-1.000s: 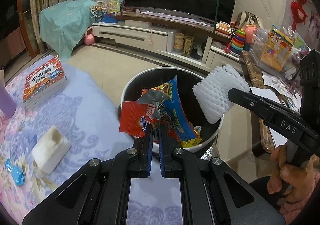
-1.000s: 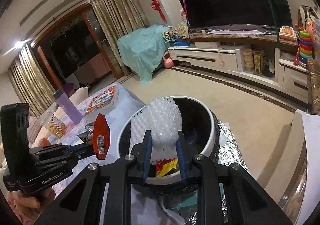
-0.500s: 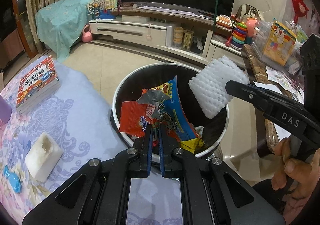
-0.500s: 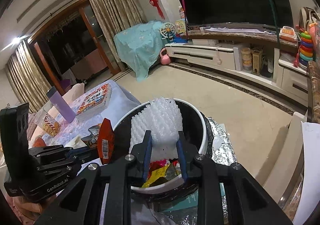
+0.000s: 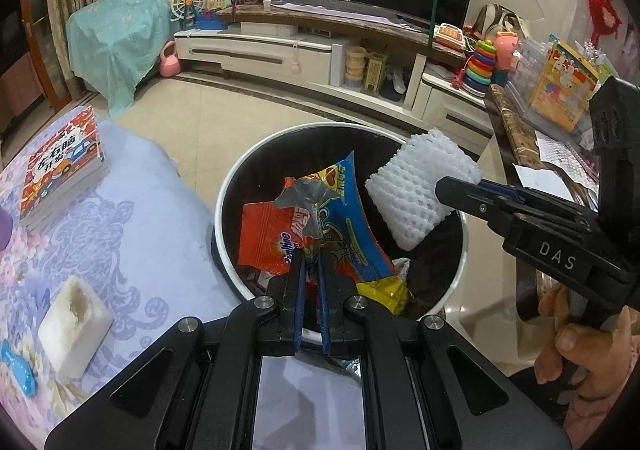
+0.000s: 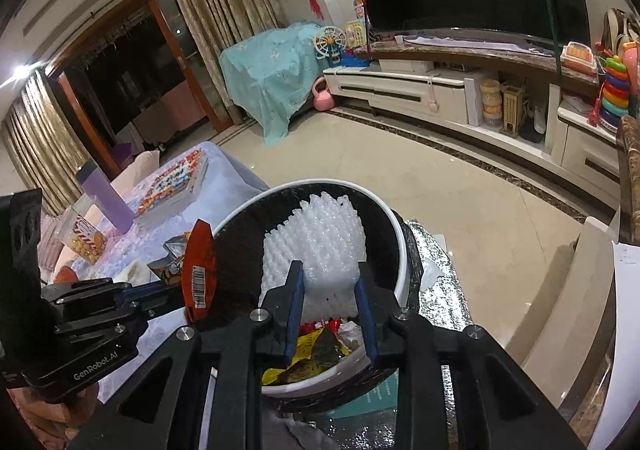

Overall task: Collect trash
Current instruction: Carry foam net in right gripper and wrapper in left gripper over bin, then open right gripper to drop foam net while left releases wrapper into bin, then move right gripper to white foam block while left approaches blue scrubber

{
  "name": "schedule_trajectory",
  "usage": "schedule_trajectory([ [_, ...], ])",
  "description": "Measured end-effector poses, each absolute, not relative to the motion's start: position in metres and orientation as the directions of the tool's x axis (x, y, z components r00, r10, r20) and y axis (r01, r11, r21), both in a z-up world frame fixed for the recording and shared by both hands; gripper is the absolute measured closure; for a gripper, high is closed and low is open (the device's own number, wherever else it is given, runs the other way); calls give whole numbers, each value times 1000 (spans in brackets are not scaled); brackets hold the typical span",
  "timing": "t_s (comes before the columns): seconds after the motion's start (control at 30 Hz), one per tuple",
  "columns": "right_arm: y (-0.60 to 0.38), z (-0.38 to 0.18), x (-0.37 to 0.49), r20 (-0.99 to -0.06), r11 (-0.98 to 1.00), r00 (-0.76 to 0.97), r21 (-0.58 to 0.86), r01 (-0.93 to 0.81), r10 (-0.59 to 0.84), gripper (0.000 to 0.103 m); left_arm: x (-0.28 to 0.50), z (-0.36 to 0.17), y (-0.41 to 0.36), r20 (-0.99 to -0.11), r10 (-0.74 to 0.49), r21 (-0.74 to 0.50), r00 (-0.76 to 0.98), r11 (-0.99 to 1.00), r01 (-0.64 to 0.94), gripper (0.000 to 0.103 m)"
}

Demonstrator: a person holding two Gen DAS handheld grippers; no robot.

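Over the round bin [image 5: 224,206], the left hand-held gripper [image 5: 311,270] pinched snack wrappers [image 5: 320,234], while the right hand-held gripper [image 6: 330,290], to the right, clamped a white foam net [image 6: 316,246].

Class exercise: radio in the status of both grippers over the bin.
Left gripper shut on snack wrappers. Right gripper shut on foam net. Both above trash bin; nothing blocking.
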State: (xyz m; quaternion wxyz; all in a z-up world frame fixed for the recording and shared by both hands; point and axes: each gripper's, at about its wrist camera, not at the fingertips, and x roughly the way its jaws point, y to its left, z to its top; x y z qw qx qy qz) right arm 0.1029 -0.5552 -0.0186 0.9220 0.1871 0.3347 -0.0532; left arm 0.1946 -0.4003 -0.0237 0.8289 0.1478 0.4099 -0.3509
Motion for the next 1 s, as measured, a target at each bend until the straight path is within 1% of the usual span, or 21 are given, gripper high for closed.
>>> schedule_trajectory([
  [0.27,-557,-19,110,-646,928,763,299,222,25,75,201,-32,-403,-794,-452,-48,405,712,700,97],
  [0.33,-556,-19,111,-646,929,763,293,227,17,75,201,-33,-403,-796,-453,-51,402,711,701,94],
  [0.37,-556,-19,111,-647,930,762,289,229,14,71,202,-33,-403,-796,-452,-53,401,713,699,91],
  [0.4,-556,-19,112,-649,930,760,288,230,13,62,203,-33,-402,-796,-451,-53,404,717,695,80],
  [0.43,-556,-19,112,-648,929,761,291,229,16,59,203,-32,-400,-792,-452,-54,410,722,690,65],
  [0.5,-557,-18,113,-648,928,762,291,232,13,49,200,-28,-397,-777,-461,-49,430,724,688,53],
  [0.57,-558,-16,111,-642,926,766,298,231,16,48,200,-26,-392,-773,-456,-40,441,729,683,51],
  [0.63,-559,-14,109,-635,923,772,307,232,17,43,197,-24,-385,-767,-457,-39,450,734,678,49],
  [0.67,-558,-12,107,-631,921,776,312,233,17,38,195,-23,-378,-763,-454,-39,460,742,669,48],
  [0.73,-555,-8,103,-619,921,786,315,230,15,35,193,-23,-362,-758,-454,-59,467,762,645,38],
  [0.77,-554,-6,102,-614,921,789,315,229,14,31,191,-24,-353,-756,-459,-76,467,769,634,37],
  [0.8,-551,-4,99,-608,920,794,319,228,14,23,189,-24,-344,-754,-461,-88,468,777,623,35],
  [0.83,-548,-3,96,-602,918,798,327,225,19,18,186,-25,-333,-751,-459,-95,475,788,609,34],
  [0.87,-545,-2,94,-597,916,802,335,221,25,12,183,-26,-322,-746,-453,-101,488,801,590,33],
  [0.93,-535,0,87,-580,915,814,349,199,44,10,178,-27,-300,-738,-446,-114,506,822,559,27],
  [1.0,-522,1,83,-577,919,815,350,184,57,8,175,-28,-277,-734,-437,-135,520,844,519,25],
])
